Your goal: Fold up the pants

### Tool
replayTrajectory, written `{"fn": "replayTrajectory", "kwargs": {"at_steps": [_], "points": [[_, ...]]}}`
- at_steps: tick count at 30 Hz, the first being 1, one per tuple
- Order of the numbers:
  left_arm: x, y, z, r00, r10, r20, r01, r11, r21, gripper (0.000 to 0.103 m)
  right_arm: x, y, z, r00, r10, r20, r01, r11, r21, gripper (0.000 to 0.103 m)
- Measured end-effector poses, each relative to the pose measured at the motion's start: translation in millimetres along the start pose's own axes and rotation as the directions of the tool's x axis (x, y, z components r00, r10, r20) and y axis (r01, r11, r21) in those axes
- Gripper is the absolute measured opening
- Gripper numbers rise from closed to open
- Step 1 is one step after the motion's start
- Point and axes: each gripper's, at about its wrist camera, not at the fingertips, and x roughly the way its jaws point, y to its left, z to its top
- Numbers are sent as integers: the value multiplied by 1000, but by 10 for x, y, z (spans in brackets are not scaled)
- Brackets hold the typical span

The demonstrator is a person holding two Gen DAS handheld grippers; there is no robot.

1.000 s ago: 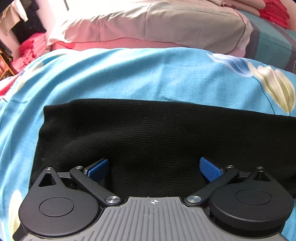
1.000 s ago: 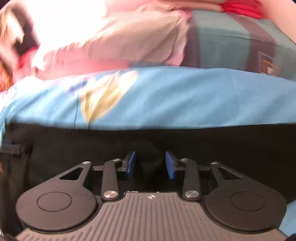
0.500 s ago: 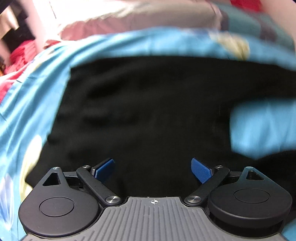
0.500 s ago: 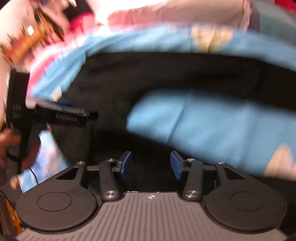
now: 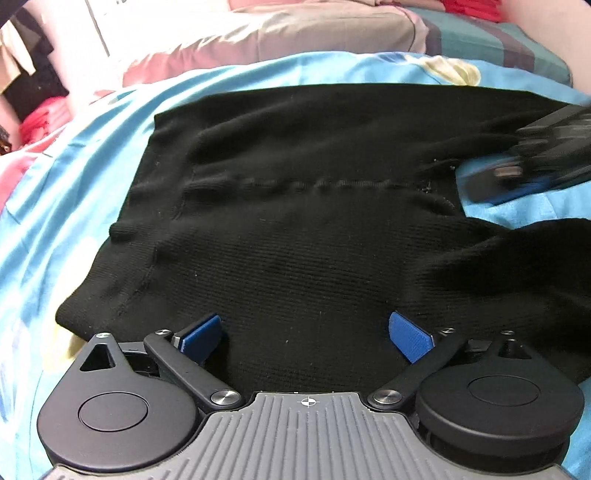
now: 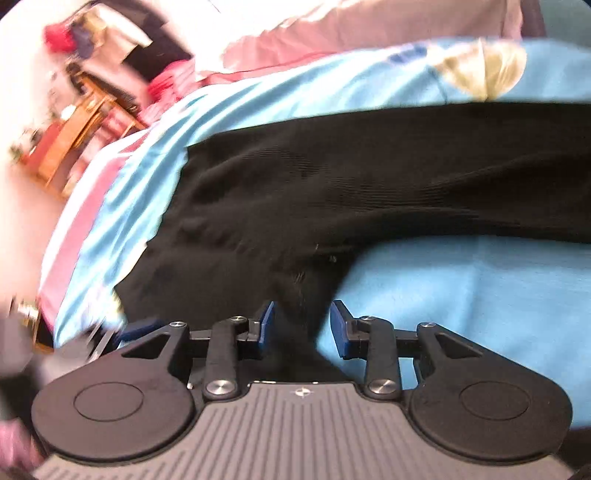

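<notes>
While one pair of black pants (image 5: 295,229) lies across the bedspread (image 5: 74,206), we hold our left gripper (image 5: 306,332) spread wide and our right gripper (image 6: 302,325) parted, cloth between its jaws.

Black pants (image 5: 295,229) spread flat on blue floral bedsheet (image 5: 92,177)

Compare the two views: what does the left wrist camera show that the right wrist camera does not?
Only the left wrist view shows the pants' centre seam, the lower leg and the right hand-held gripper, blurred. Only the right wrist view shows wooden furniture beside the bed. Both show the black pants lying on the blue sheet, with a pillow behind.
</notes>
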Motion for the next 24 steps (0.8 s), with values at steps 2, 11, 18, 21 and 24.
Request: {"fn": "replayTrajectory", "kwargs": {"at_steps": [2,11,18,21,24], "points": [[40,15,13,1000,-4,0,4,1000,0,103,226,-36,20,1000,27,16,-28,997,66,39],[74,47,-43,999,-34,6,34,999,-2,103,345,-100,80,995,-14,97,7,998,69,14],[108,69,-21,999,-36,-11,36,999,6,103,-415,203,-409,964,-182,195,200,977,-79,33],[116,69,-19,999,-36,-13,36,999,11,103,-552,252,-790,970,-223,98,240,941,-238,33],[124,62,-23,999,-35,-11,36,999,17,103,-434,230,-963,956,-290,50,291,907,-305,24]]}}
